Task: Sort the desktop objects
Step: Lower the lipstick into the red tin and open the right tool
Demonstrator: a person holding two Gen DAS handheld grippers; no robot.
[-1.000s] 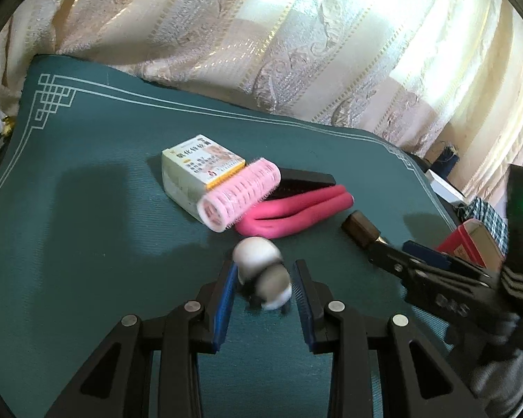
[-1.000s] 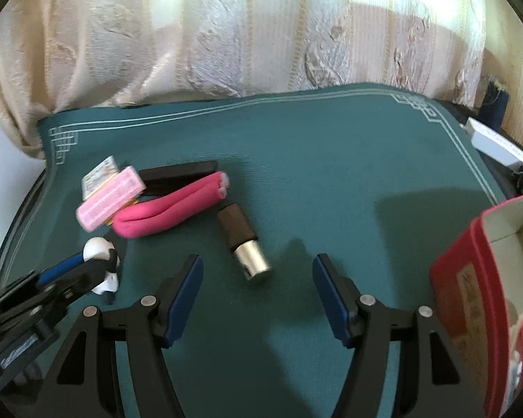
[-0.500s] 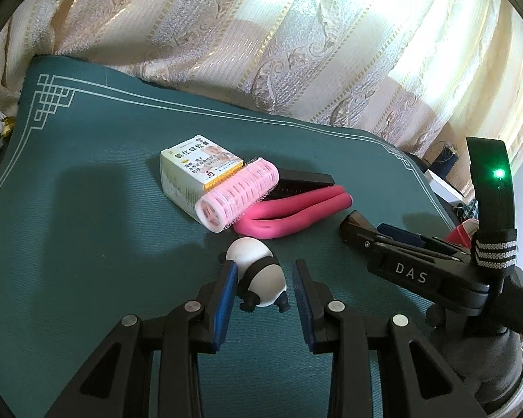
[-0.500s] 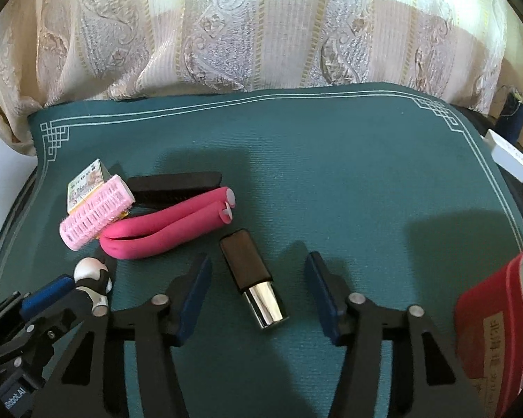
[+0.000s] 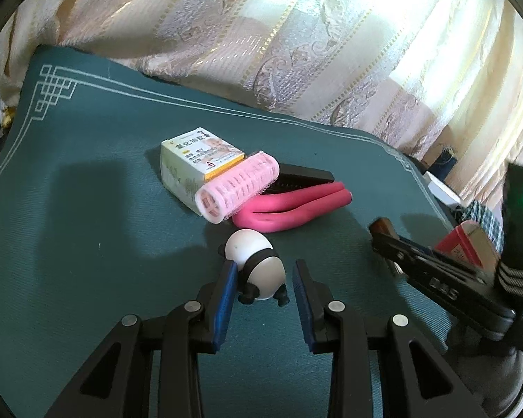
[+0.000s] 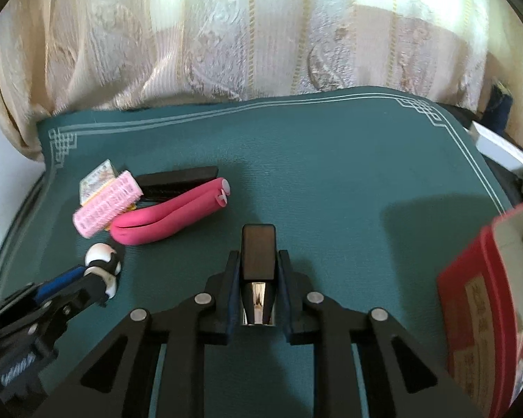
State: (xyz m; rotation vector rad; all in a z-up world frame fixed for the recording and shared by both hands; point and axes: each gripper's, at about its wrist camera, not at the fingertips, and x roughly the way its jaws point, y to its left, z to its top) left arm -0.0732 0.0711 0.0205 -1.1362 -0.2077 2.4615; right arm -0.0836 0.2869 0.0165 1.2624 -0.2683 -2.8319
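I see the patterned cream curtain [image 6: 261, 35] hanging behind the green mat [image 6: 331, 174] with its white line border, which covers the desk. At the right edge of my right view sits the red box [image 6: 477, 299], open at the top and blurred, so I cannot make out what lies inside.

My right gripper [image 6: 258, 264] has its blue pads pressed against both sides of the black-and-silver lipstick [image 6: 258, 254], clamped on it, black cap pointing away from me, silver base toward the camera. My left gripper [image 5: 263, 275] straddles the panda figurine [image 5: 258, 264]; the left pad touches it, while a gap shows on the right side, so the fingers stand apart.

Beyond the panda, the objects cluster together on the left part of the mat. The bent pink foam curler [image 5: 296, 205] lies against the black comb [image 5: 303, 177], whose teeth face it. The pink hair roller [image 5: 237, 188] rests across the near corner of the small medicine box [image 5: 195, 163] and touches the foam curler.
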